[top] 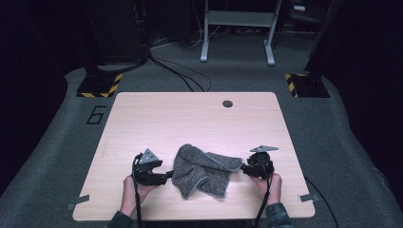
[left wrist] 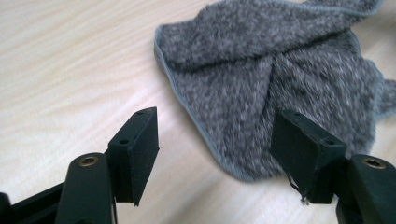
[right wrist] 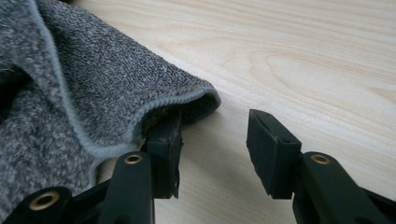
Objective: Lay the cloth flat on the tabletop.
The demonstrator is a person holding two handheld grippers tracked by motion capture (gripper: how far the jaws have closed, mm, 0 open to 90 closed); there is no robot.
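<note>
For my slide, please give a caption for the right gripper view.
Open right gripper, one jaw tucked under the grey towel edge on the wooden table.

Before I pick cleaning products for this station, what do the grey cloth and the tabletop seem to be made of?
The grey cloth looks like a soft terry or microfibre towel: fuzzy, mottled grey pile with a lighter stitched hem, lying crumpled. The tabletop looks like pale wood or wood-look laminate: printed-looking grain lines, smooth matte surface with a faint sheen. Which of the two it is I cannot tell.

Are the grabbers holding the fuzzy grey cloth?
No, nothing is held. Both the left gripper and right gripper are open; one right jaw is tucked under the grey towel's edge, not pinching it.
</note>
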